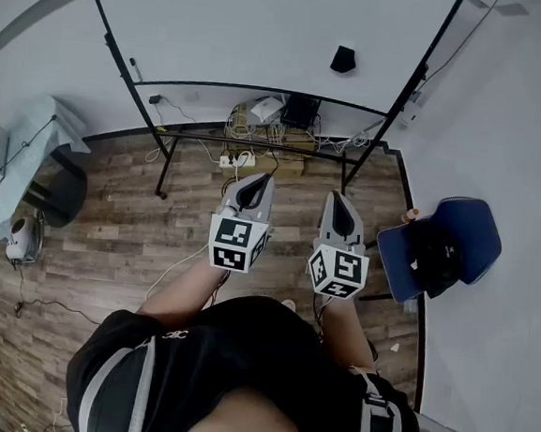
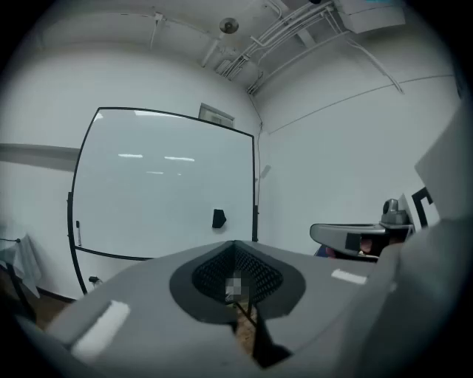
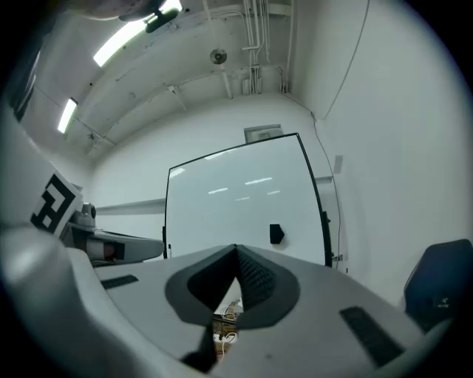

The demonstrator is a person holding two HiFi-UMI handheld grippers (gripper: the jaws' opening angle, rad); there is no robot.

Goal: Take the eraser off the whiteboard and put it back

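The black eraser (image 1: 343, 59) sticks to the whiteboard (image 1: 249, 30) near its right side, above the lower frame bar. It also shows in the left gripper view as the eraser (image 2: 219, 218) and in the right gripper view as the eraser (image 3: 276, 234). Both grippers are held side by side in front of the person, well short of the board and pointing at it. My left gripper (image 1: 255, 183) has its jaws closed together with nothing between them (image 2: 235, 245). My right gripper (image 1: 341, 207) is shut and empty too (image 3: 236, 251).
The whiteboard stands on a black frame whose legs (image 1: 164, 168) reach the wood floor. Cables and a power strip (image 1: 243, 156) lie under it. A blue chair (image 1: 456, 241) holding a black bag stands at the right. A cloth-covered table (image 1: 31, 156) is at the left.
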